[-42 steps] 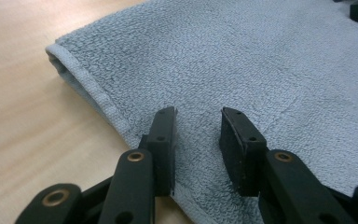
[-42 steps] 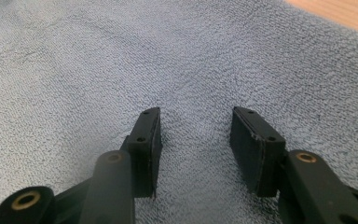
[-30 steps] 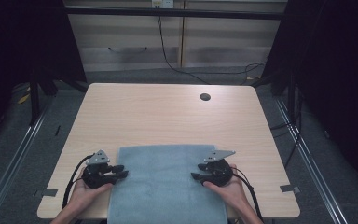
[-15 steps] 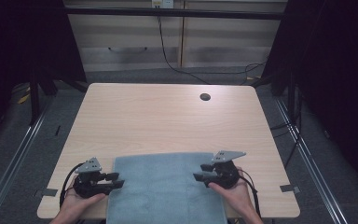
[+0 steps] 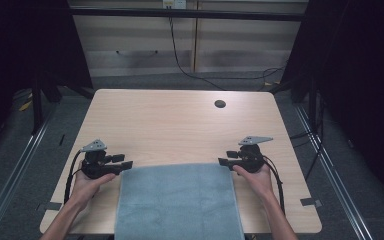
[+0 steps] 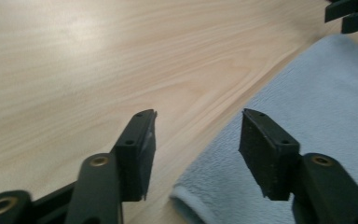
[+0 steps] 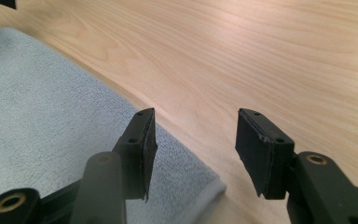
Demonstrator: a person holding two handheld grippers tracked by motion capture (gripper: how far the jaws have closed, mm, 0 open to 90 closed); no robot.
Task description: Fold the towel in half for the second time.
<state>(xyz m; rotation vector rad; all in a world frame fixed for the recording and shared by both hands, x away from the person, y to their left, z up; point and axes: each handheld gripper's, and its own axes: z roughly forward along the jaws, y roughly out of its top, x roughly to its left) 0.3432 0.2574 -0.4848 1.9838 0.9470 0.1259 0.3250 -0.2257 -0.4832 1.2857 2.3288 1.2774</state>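
Nearby, only a table hole (image 5: 220, 104), towel (image 5: 177, 200) unobstructed.

Pale wooden table (image 5: 170, 125), grey floor (image 5: 360, 165)

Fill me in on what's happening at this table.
A person holds a tool in each hand at the far corners of a grey-blue towel that lies flat on the near edge of the wooden table. The left tool and the right tool both stand open, jaws apart with a towel corner between or just below them, gripping nothing. The towel hangs slightly over the table's near edge.
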